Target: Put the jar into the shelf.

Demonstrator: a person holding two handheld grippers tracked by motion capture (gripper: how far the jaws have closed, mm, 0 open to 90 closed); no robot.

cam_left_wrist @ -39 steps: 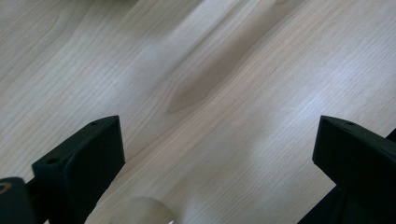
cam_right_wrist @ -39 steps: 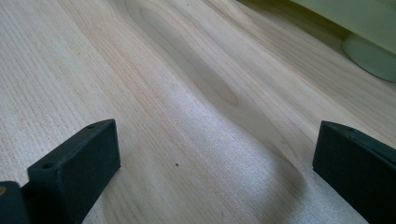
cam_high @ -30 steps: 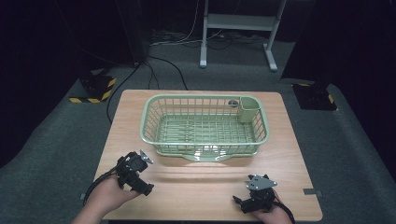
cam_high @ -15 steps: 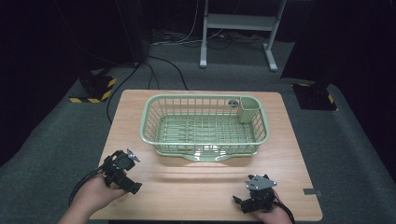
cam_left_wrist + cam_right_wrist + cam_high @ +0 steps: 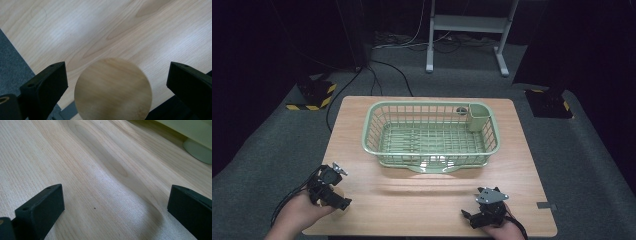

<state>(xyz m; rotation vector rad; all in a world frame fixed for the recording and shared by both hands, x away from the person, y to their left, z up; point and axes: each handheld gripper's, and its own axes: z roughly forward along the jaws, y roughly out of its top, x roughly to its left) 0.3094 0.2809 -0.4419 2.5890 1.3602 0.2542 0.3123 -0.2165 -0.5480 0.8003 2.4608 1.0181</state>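
Sitting mid-table, green basket (image 5: 432, 134) holds cup (image 5: 478, 117).

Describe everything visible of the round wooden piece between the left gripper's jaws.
The round wooden disc looks like pale light-brown wood with fine grain across its flat top. It lies between the left gripper's open jaws, with a gap on each side, so neither jaw touches it. It sits over the wooden table near that table's edge; its lower rim is cut off by the frame.

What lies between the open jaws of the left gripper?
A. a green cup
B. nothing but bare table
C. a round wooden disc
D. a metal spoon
C: in the left gripper view, a round wooden disc sits between the left gripper jaws, apart from both.
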